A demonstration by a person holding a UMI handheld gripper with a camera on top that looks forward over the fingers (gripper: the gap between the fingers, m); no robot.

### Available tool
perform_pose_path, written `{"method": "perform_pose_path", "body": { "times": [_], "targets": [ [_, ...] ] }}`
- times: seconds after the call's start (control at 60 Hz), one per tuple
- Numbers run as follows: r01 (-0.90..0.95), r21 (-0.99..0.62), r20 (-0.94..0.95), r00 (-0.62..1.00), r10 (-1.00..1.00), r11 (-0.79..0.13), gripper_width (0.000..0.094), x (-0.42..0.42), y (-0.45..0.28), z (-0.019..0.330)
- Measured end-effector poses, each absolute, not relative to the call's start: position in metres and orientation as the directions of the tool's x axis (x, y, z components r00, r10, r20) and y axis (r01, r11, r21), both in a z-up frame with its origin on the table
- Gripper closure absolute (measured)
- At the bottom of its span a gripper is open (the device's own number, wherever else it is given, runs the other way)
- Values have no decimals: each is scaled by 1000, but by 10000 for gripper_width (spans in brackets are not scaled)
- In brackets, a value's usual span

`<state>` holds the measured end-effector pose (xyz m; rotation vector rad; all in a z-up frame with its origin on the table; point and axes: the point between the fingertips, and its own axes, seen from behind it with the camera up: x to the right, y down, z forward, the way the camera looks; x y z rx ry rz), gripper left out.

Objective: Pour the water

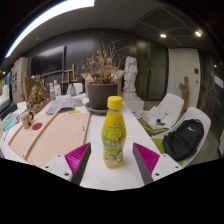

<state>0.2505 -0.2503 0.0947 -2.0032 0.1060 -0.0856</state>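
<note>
A: Surface is a long white table in a dim room, bright strip light overhead, dark wall behind.

B: Where's the bottle?

A: Bottle stands upright on the table, yellow cap, yellow-green label. It sits between the fingers of the gripper, a bit ahead of the tips.

B: Gripped?

A: No. Fingers are spread apart, magenta pads facing inward, gap visible on both sides of the bottle. It rests on its own base.

B: What's around it?

A: Directly beyond it, far end of the table: a big dark pot with dried branches. A white statue just right of that. Left of the bottle a wooden board lies flat, with small clutter near its far left end, too small to identify. Right, off the table edge: a white chair and a nearer one with a black bag on it.

B: Room to move?

A: Bare table left and right of the bottle, and between bottle and pot. Right table edge is close to the right finger.
</note>
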Motion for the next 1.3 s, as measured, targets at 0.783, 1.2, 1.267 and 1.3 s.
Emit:
{"method": "perform_pose_path", "body": {
  "times": [0.783,1.2,1.267,1.3],
  "targets": [
    [14,-927,70,988,-136,-374,673,270,-173,71],
    [298,-903,343,934,-103,-308,671,176,-96,196],
    [377,-878,421,902,-100,-295,672,144,-78,220],
    [418,-860,462,881,-101,-291,672,127,-70,231]
  ]
}}
